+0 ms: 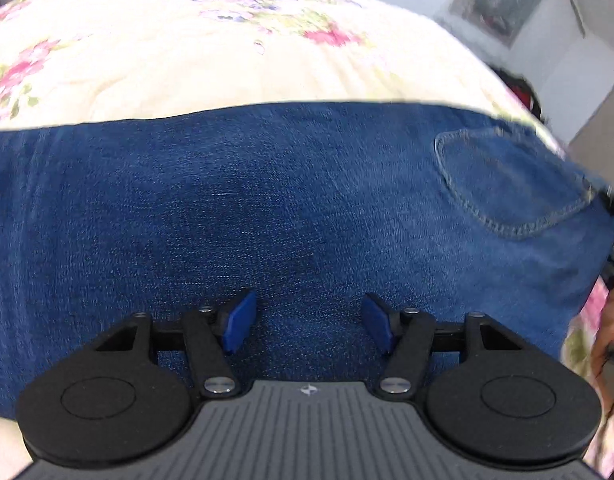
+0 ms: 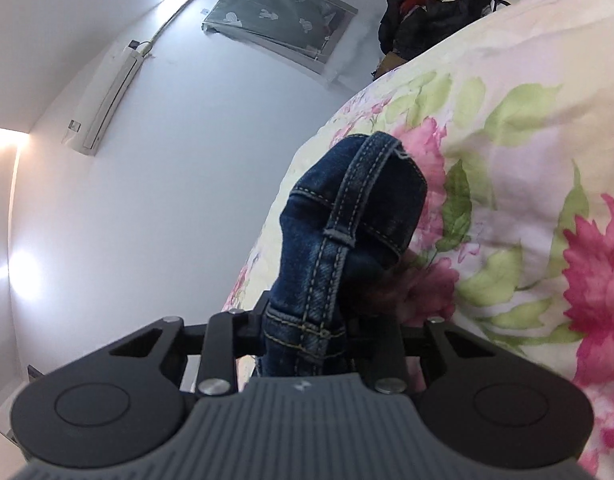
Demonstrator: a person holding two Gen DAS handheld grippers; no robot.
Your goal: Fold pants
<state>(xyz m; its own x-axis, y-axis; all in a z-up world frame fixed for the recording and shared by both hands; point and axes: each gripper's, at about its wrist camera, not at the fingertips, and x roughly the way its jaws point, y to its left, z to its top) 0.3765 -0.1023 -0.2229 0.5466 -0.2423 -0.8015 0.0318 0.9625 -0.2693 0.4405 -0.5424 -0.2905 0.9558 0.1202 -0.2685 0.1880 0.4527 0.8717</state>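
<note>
Below the left gripper (image 1: 307,322), the blue denim pants (image 1: 267,216) are spread flat across a bed covered by a cream floral bedspread (image 1: 147,60). The jaws of this gripper are held apart above the denim, and nothing is seen between the blue pads (image 1: 239,322). A stitched back pocket (image 1: 511,184) is seen toward the right end of the pants. At the right edge of the left wrist view, part of a person's hand (image 1: 611,332) is visible beside the cloth, blurred.

In the right wrist view, the right gripper (image 2: 307,332) is clamped on a bunched part of the pants, where a belt loop (image 2: 347,216) and the double-stitched waistband are pushed up between the fingers. This fold is lifted over the edge of the bedspread.

Around the bed, a white wall is seen with an air conditioner (image 2: 107,100) mounted on it and a covered window (image 2: 279,24) beside it. A dark pile of clothes and bags (image 2: 435,4) is placed past the far end of the bed. No object is found lying on the pants themselves.
</note>
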